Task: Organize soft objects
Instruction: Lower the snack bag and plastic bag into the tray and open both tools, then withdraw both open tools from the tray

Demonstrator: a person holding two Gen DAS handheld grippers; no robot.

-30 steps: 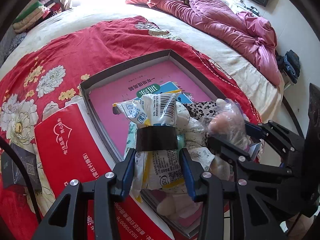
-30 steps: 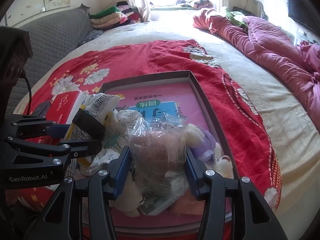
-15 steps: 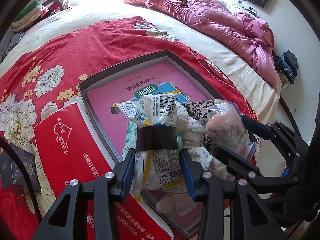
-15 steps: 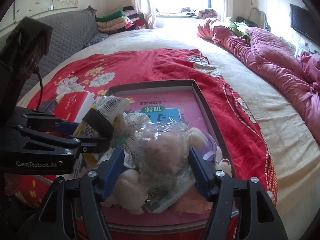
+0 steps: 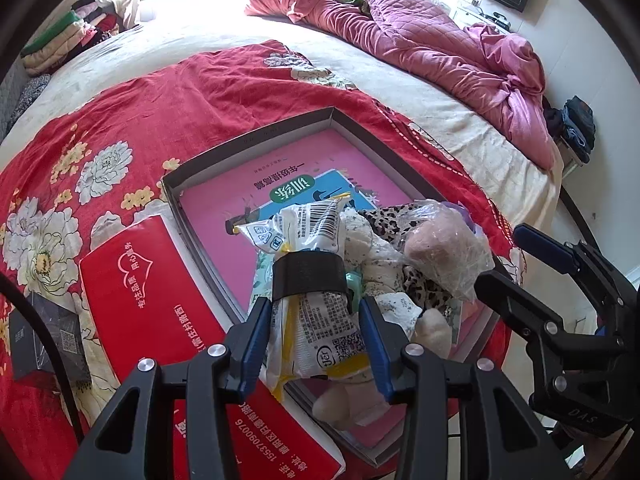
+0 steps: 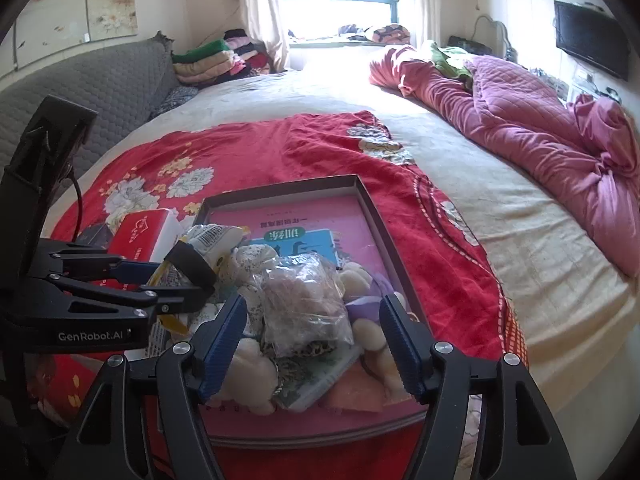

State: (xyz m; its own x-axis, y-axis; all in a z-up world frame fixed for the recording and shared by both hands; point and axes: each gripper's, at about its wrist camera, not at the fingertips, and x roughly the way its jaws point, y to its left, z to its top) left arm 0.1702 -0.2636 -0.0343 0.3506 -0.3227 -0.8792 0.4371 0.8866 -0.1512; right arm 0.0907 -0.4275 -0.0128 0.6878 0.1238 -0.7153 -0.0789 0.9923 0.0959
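Soft pile at near end of box on bed; left clamped, right letting go.
Bagged pink plush (image 6: pixel 308 300) sits on the soft pile in the grey box (image 6: pixel 372 204), between right gripper (image 6: pixel 312 340) jaws, opening, not touching it. Left gripper (image 5: pixel 316 340) jaws clamped on banded packet (image 5: pixel 312 288) at box's near-left edge, beside red box (image 5: pixel 160 300).

Noted red bedspread (image 6: pixel 328 148) with white and yellow flowers, and pink book cover (image 5: pixel 288 168). Recorded leopard-print cloth (image 5: pixel 390 216), red carton (image 5: pixel 160 300), magenta quilt (image 6: pixel 540 128).

Left tool (image 5: pixel 314 334) grips a banded snack packet (image 5: pixel 316 304) over the box (image 5: pixel 256 136).
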